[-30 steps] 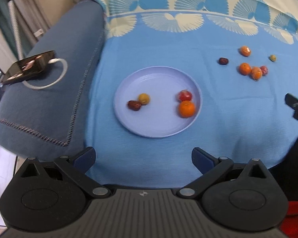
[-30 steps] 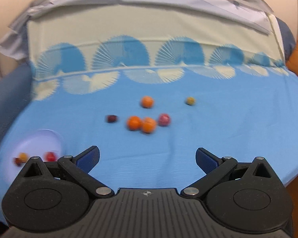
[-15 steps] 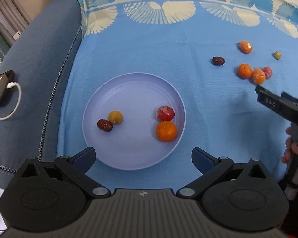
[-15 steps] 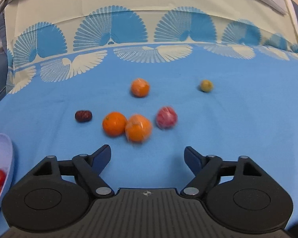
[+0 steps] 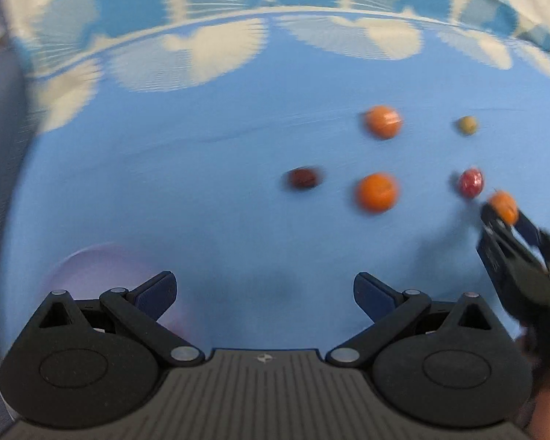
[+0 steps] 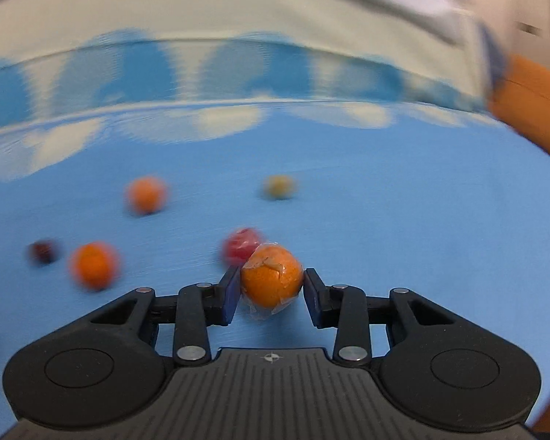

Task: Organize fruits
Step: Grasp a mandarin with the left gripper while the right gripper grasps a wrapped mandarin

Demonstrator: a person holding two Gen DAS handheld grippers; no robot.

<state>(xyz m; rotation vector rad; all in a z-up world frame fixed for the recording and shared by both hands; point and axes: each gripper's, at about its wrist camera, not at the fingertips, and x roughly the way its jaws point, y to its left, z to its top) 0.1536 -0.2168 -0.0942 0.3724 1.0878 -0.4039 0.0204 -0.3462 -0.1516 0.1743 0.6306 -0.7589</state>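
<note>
1. The right gripper is sitting closed on a wrapped orange, its two blue pads pressing the fruit from either side above the blue cloth.
2. The left gripper is hanging wide open and holding nothing; the lilac plate is lying just behind its left finger, blurred.
3. A red fruit is lying just behind the held orange.
4. To the left, another orange and a dark date are resting side by side.
5. Farther back, a third orange and a small yellow-green fruit are lying well apart.
</note>
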